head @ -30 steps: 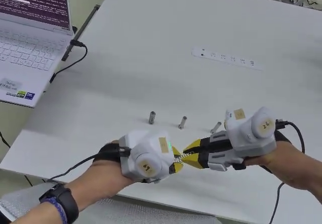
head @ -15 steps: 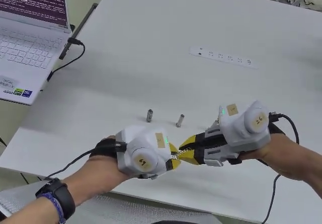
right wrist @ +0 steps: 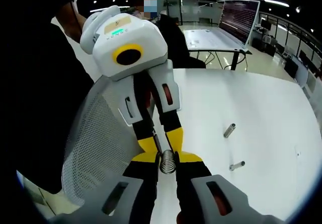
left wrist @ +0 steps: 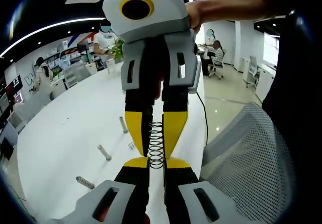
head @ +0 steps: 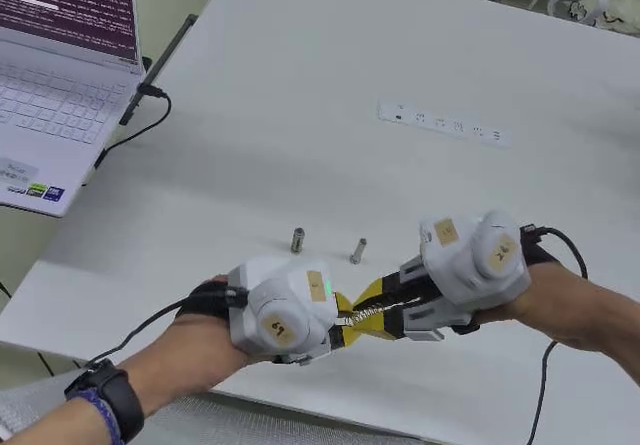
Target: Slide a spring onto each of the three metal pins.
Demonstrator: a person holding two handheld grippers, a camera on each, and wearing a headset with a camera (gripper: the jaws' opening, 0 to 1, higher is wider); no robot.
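Observation:
A small steel spring [head: 362, 315] hangs just above the white table's [head: 300, 95] front edge, between two grippers that meet tip to tip. My left gripper [head: 342, 325] is shut on one end of it and my right gripper [head: 380, 310] on the other. In the left gripper view the spring [left wrist: 156, 143] runs from my own yellow tips [left wrist: 156, 163] up between the right gripper's jaws. The right gripper view looks down the spring's [right wrist: 167, 162] coil. Two short metal pins [head: 297, 240] [head: 357, 251] lie just beyond the grippers. The left gripper view shows three pins [left wrist: 123, 124] [left wrist: 104, 152] [left wrist: 84, 182].
An open laptop [head: 60, 55] sits at the far left with a black cable [head: 135, 125] beside it. A white power strip [head: 443, 125] lies further back. A grey mesh chair [left wrist: 251, 153] stands below the table's edge. Cables trail from both grippers.
The right gripper has shifted left and now covers the third pin. More of the spring shows between the two sets of tips than a second ago.

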